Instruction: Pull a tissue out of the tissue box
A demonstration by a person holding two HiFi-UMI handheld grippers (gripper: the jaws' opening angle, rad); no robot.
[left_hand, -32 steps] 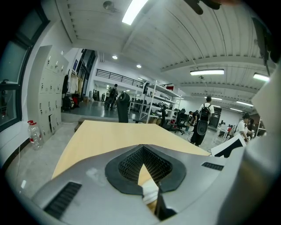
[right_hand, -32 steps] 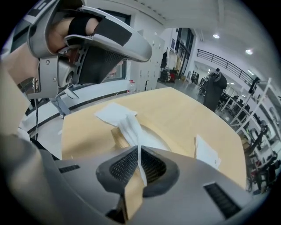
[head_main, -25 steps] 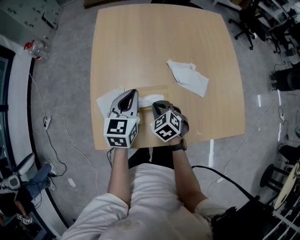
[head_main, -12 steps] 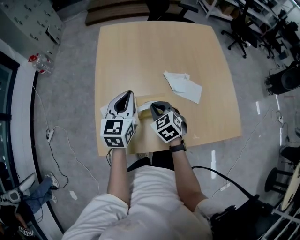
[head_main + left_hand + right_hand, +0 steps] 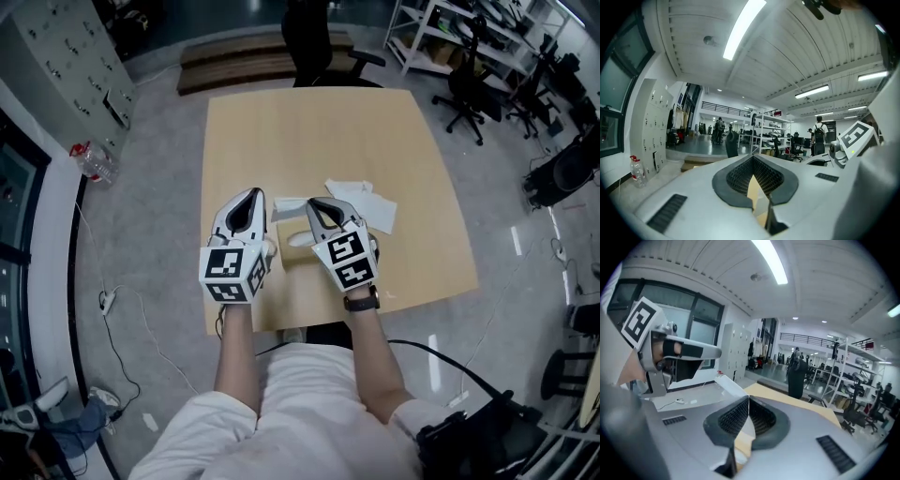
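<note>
The tan tissue box (image 5: 291, 261) sits on the wooden table (image 5: 281, 131), between my two raised grippers, with white tissue in its oval slot (image 5: 302, 239). My right gripper (image 5: 314, 202) is above the box and shut on a white tissue (image 5: 286, 203). In the right gripper view that tissue (image 5: 749, 430) shows as a thin sheet pinched between the dark pads. My left gripper (image 5: 251, 195) hovers left of the box, pointing level, with its jaw tips together. In the left gripper view (image 5: 752, 158) only a tan sliver shows in the gap behind the tips.
Crumpled white tissues (image 5: 366, 204) lie on the table to the right of the box. The table's near edge (image 5: 309, 323) is close to the person's body. Office chairs (image 5: 314, 47) and shelving stand beyond the far side.
Both grippers have risen from the table top, the right one more. The white tissue has come up from the box with the right gripper.
</note>
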